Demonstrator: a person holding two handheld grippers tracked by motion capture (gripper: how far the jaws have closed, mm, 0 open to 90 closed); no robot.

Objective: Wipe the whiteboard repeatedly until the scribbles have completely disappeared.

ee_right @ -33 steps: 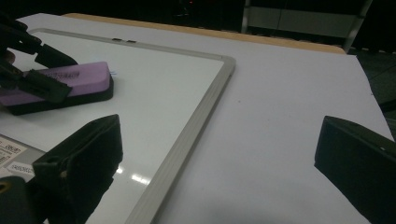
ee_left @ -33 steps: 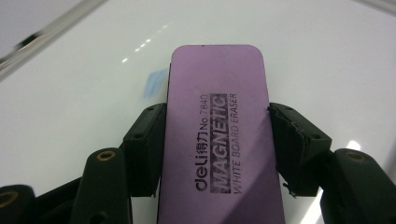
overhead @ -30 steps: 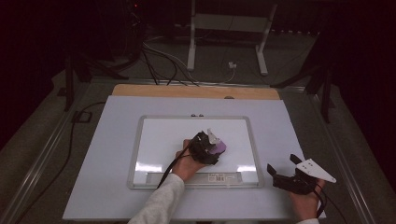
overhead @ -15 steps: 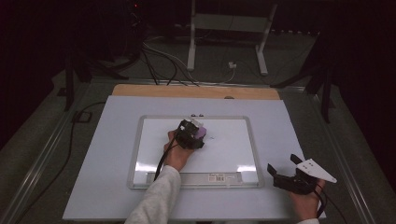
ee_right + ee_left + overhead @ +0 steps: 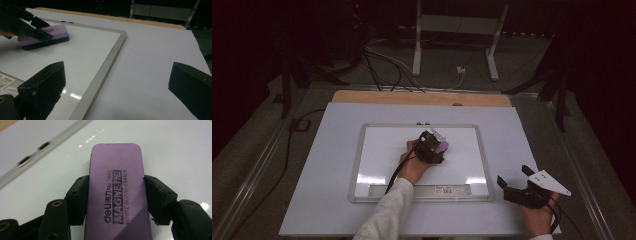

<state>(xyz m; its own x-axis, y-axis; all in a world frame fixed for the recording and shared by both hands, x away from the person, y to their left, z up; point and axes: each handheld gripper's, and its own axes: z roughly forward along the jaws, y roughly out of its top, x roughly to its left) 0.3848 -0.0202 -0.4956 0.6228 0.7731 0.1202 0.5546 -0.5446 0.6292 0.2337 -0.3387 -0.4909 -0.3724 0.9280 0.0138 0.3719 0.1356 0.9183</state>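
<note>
Since the earlier frame, the left gripper (image 5: 438,145) is swept across the whiteboard (image 5: 377,150), out toward 9 o'clock and back toward centre, so wiping is judged underway. Jaws are clamped on the eraser's (image 5: 117,192) long sides. Eraser is purple with black print and lies flat on the board, slightly toward 1 o'clock of centre. Right gripper (image 5: 515,183) is held wide, empty, at 4 o'clock off the board.
</note>
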